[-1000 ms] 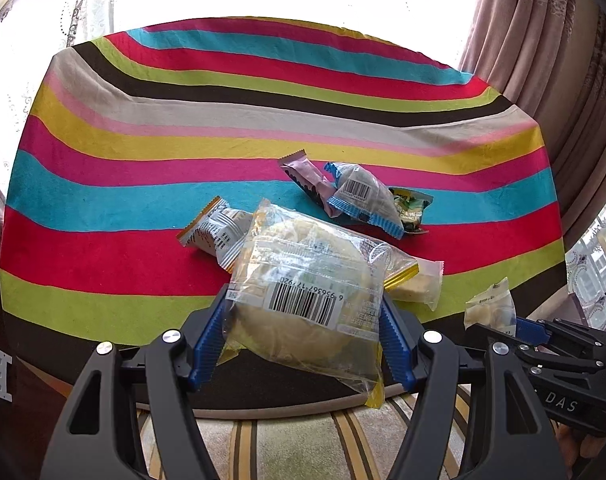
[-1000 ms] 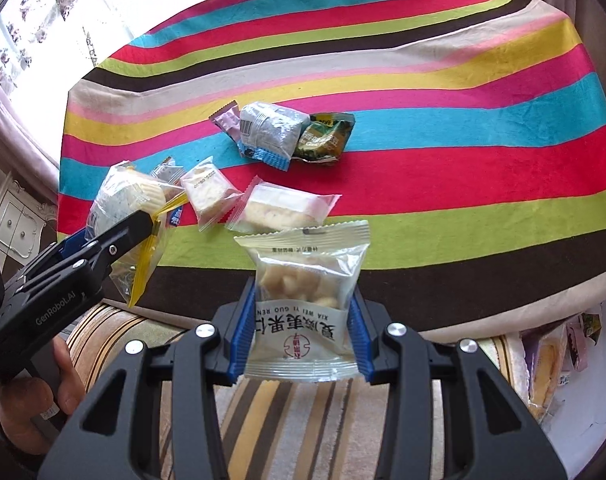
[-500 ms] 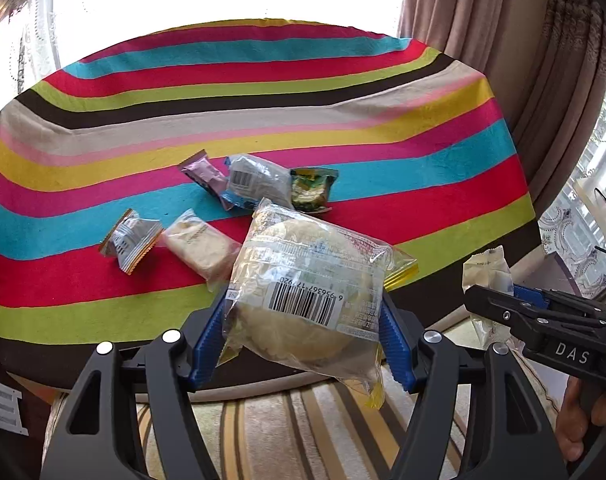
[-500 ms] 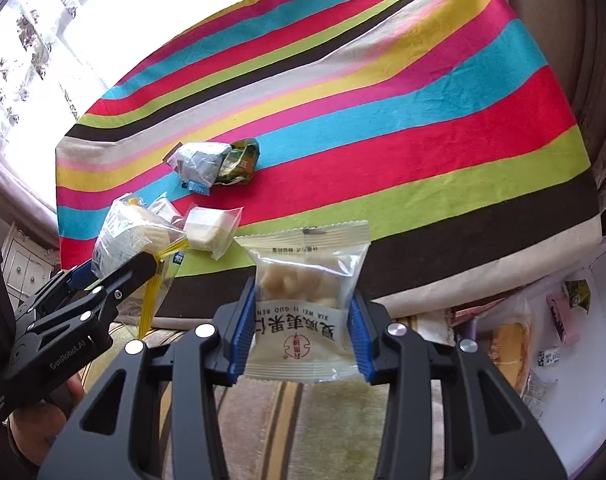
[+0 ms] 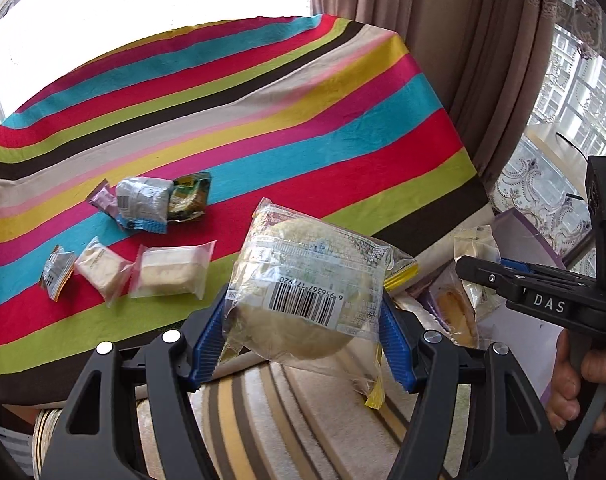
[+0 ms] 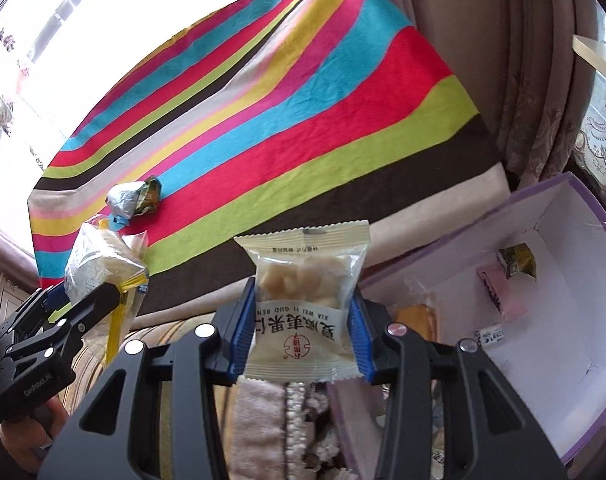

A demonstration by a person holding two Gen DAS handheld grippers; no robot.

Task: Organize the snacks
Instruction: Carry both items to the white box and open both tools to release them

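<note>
My left gripper (image 5: 303, 320) is shut on a round bread in a clear bag with a barcode (image 5: 303, 280), held off the table's front right corner; it also shows in the right wrist view (image 6: 99, 268). My right gripper (image 6: 303, 324) is shut on a small white nut-candy packet (image 6: 303, 300), also seen in the left wrist view (image 5: 475, 248), held beside a white box with purple edges (image 6: 563, 344). The box holds a pink packet (image 6: 499, 284), a green packet (image 6: 517, 260) and a yellow cake (image 6: 415, 320).
The striped tablecloth (image 5: 263, 112) carries several loose snacks: a pink, silver-blue and green cluster (image 5: 151, 200), two clear-wrapped cakes (image 5: 171, 268), and a small orange-edged packet (image 5: 55, 272). Curtains (image 5: 483, 60) hang at the right. A striped rug (image 5: 263, 420) lies below.
Both grippers have swung right with their snacks, from over the table to past its right corner. The white box has come into the right wrist view.
</note>
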